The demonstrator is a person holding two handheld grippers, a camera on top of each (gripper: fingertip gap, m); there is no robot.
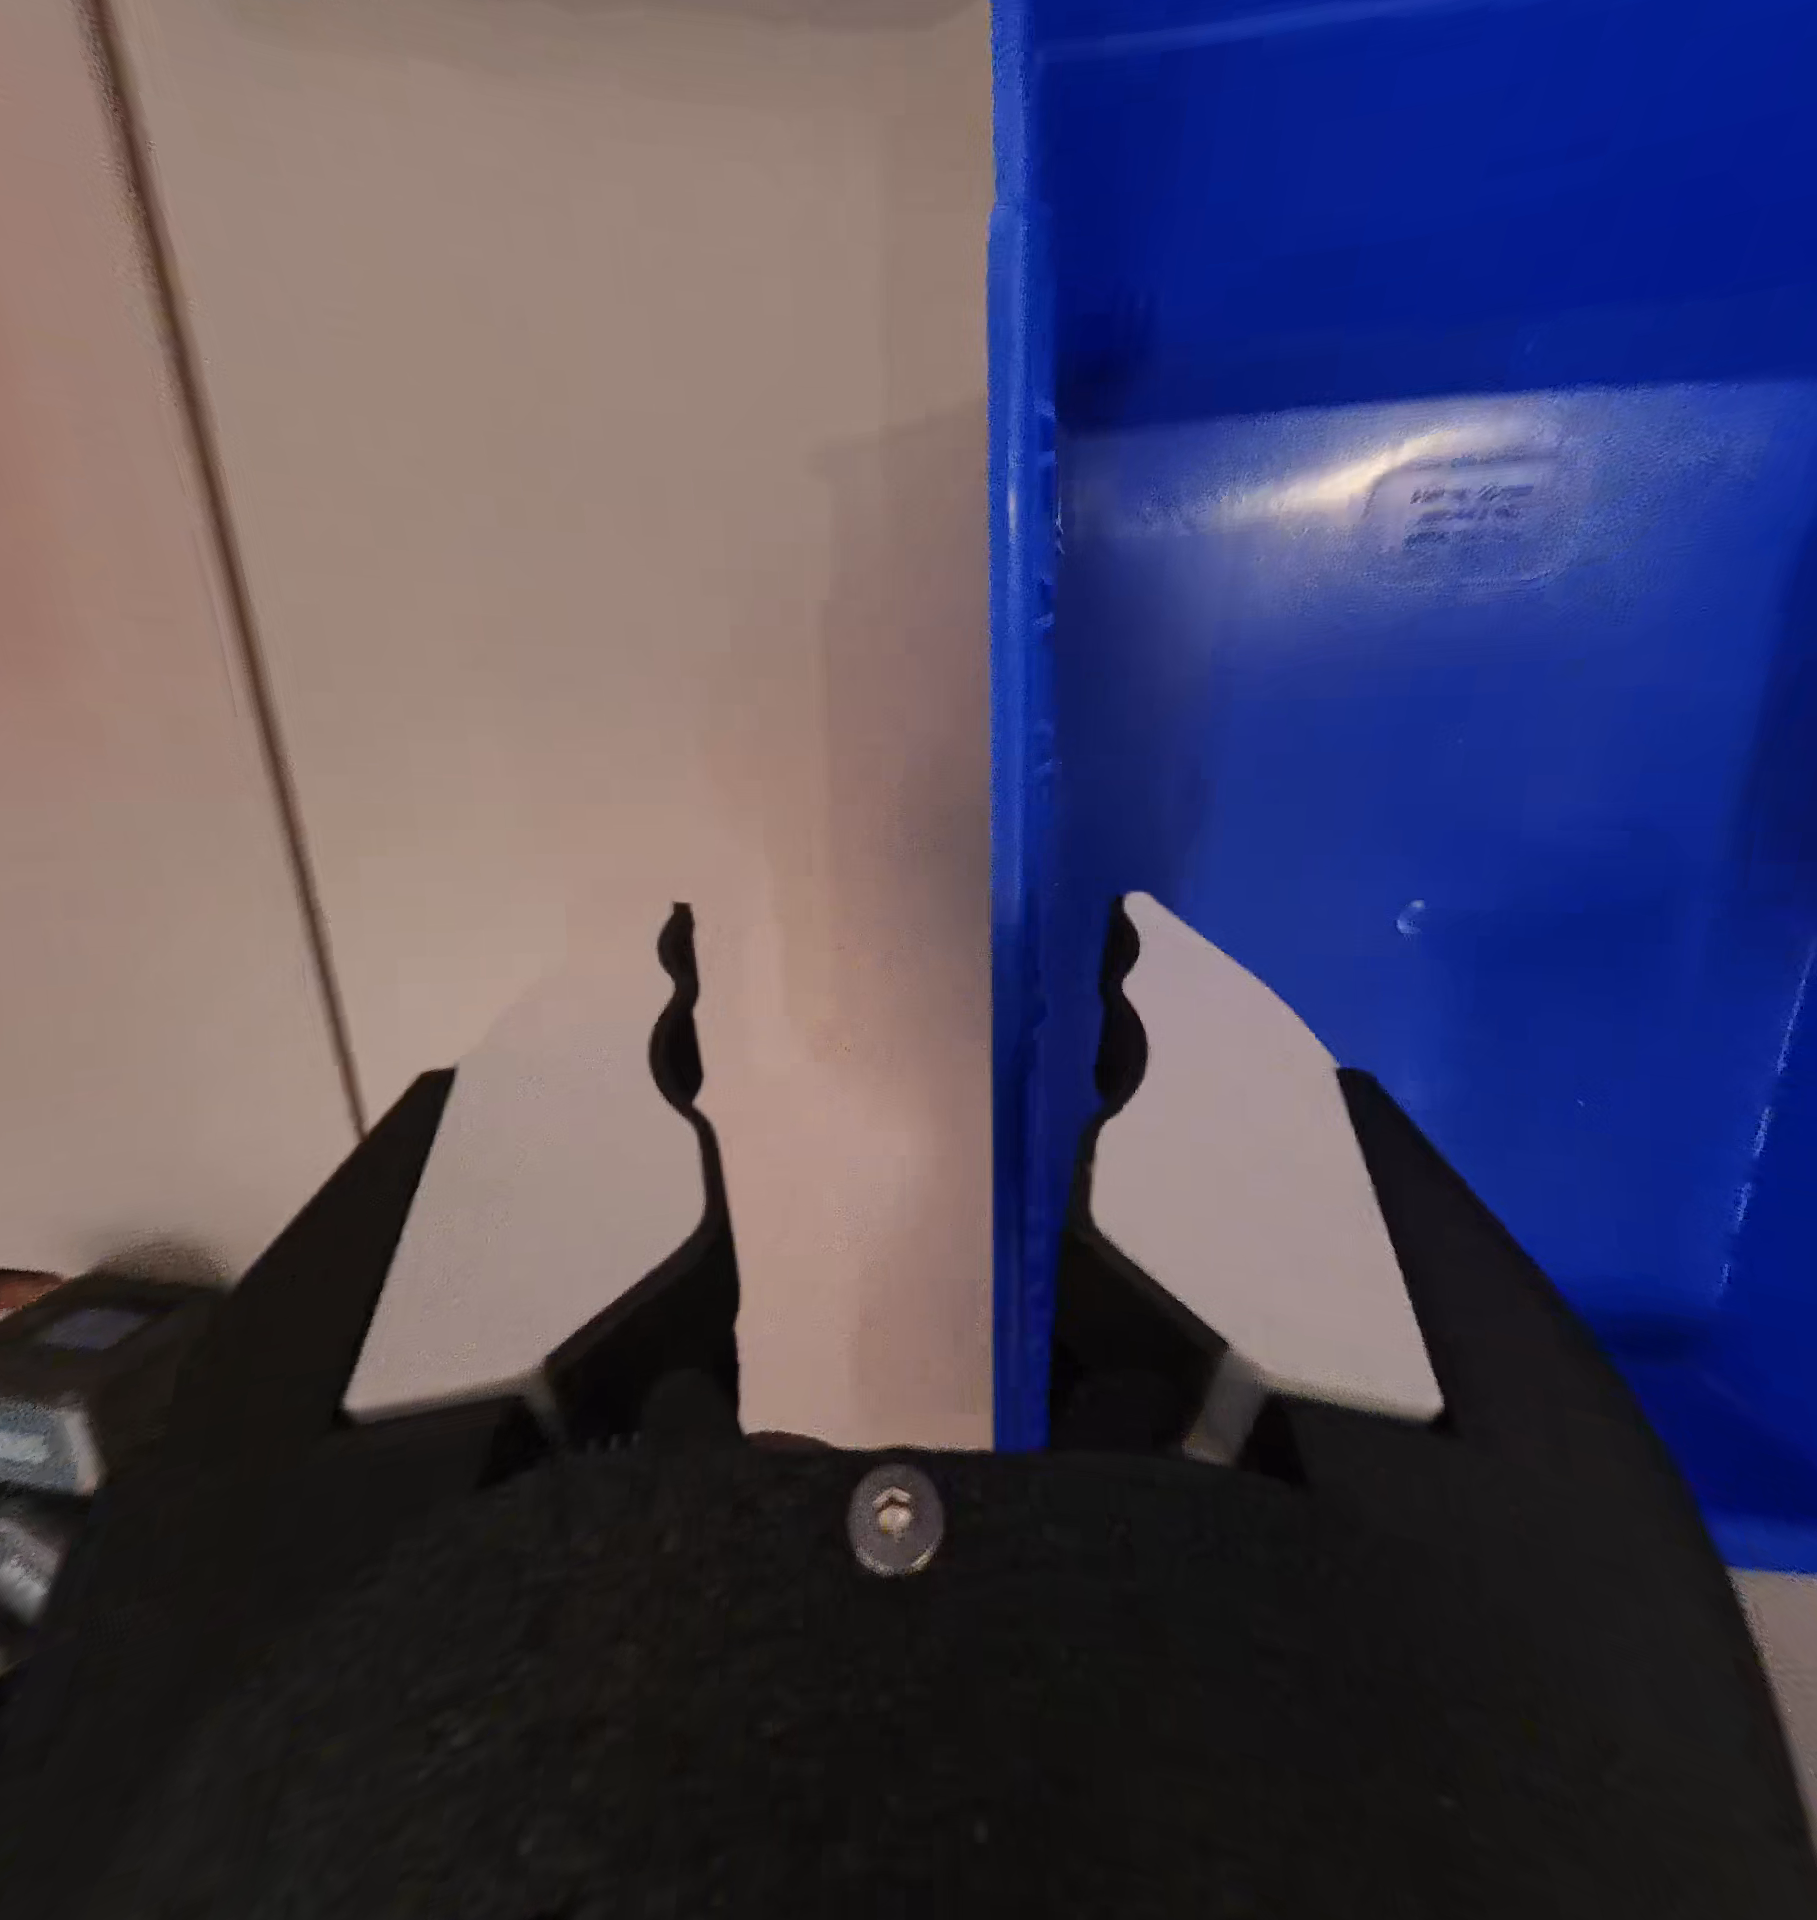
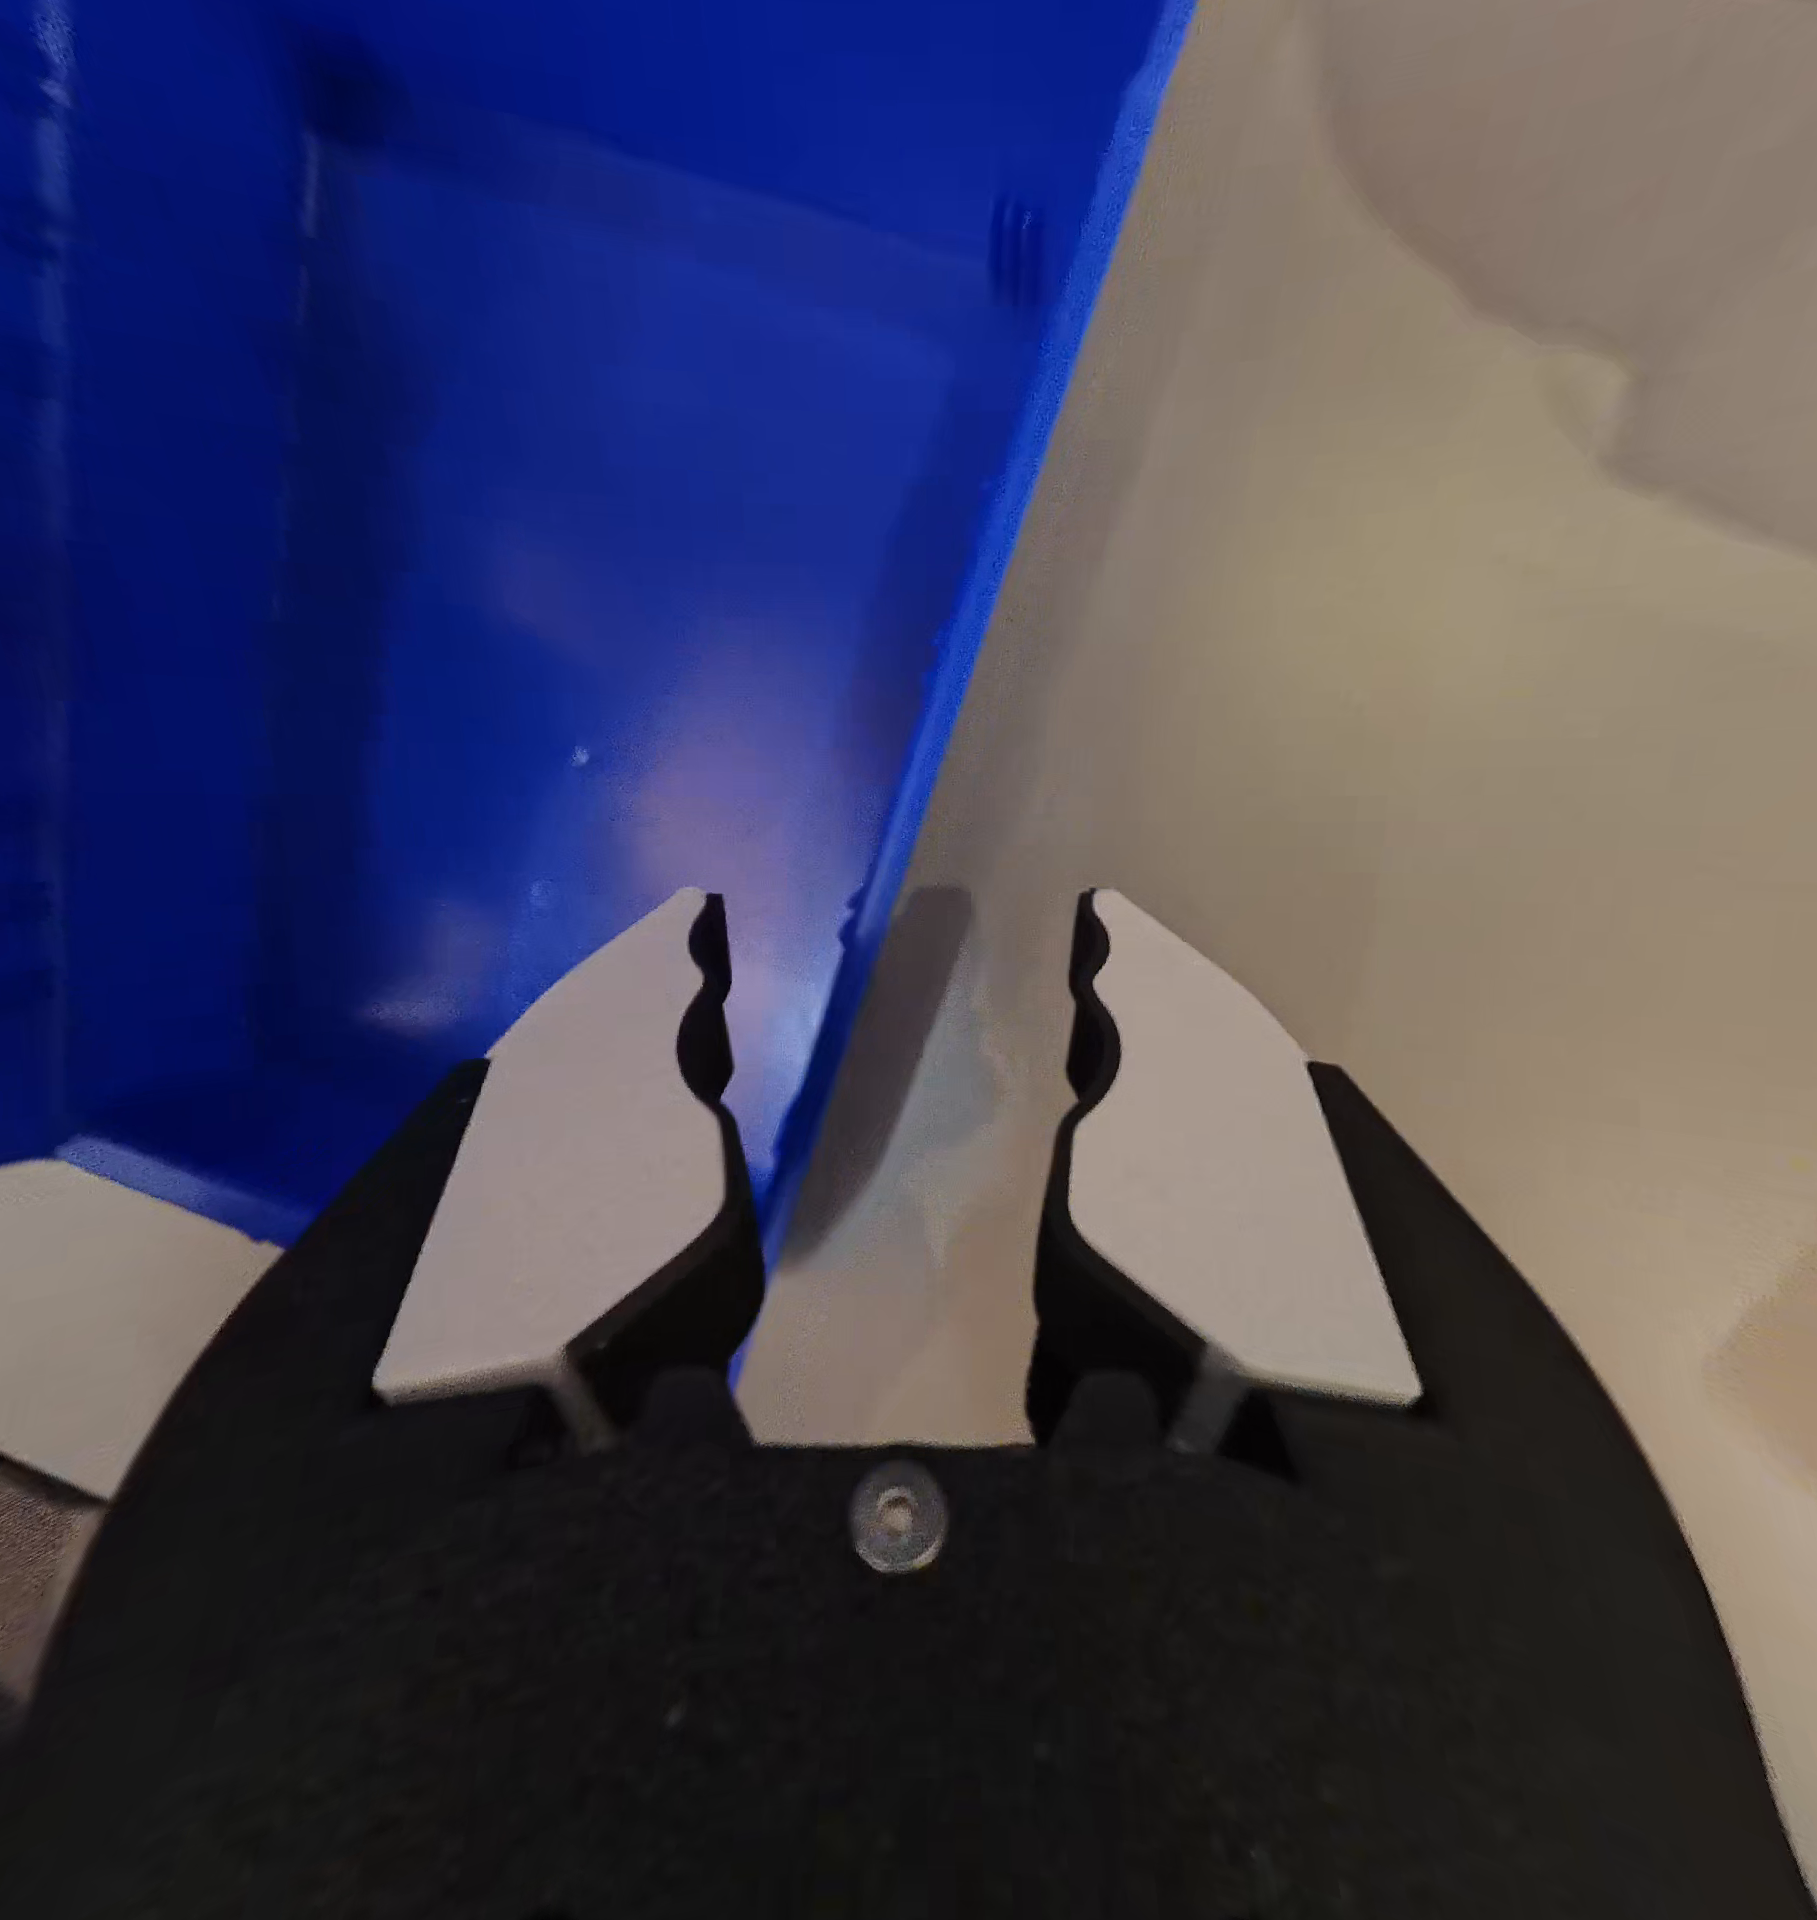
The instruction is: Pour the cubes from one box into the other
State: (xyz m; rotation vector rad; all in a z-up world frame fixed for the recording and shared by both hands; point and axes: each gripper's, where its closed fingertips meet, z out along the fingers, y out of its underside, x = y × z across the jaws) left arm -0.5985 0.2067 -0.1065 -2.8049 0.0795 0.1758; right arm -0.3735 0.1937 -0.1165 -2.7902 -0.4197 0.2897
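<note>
Box rim straddled by both grippers, no cubes in sight

Box (image 1: 1403, 727), blue plastic, fills the right half of the left wrist view and the left half of the right wrist view. It seems to rest on the pale counter (image 1: 571, 623), though contact along its base is partly hidden. Inside floor and walls are bare where visible; no cubes show in either view, and the second box is out of frame.

Left hand-held gripper (image 1: 899, 1023): jaws spread, one finger outside the box's side wall, the other inside, the wall edge running between them. Not pinched; a clear gap on the outer side.

Right hand-held gripper (image 2: 899, 1003): likewise released, straddling the opposite wall, left finger over the box interior, right finger over the counter. The wall passes near the inner finger, not clamped.

Judgement: each gripper brackets an opposite wall, so a two-sided hold can keep the box level and tip it evenly. Whether this is before a grasp or after a release cannot be told. Both views are motion-blurred.

A dark device (image 1: 42, 1444) sits at the lower left of the left wrist view; kind unclear.
</note>
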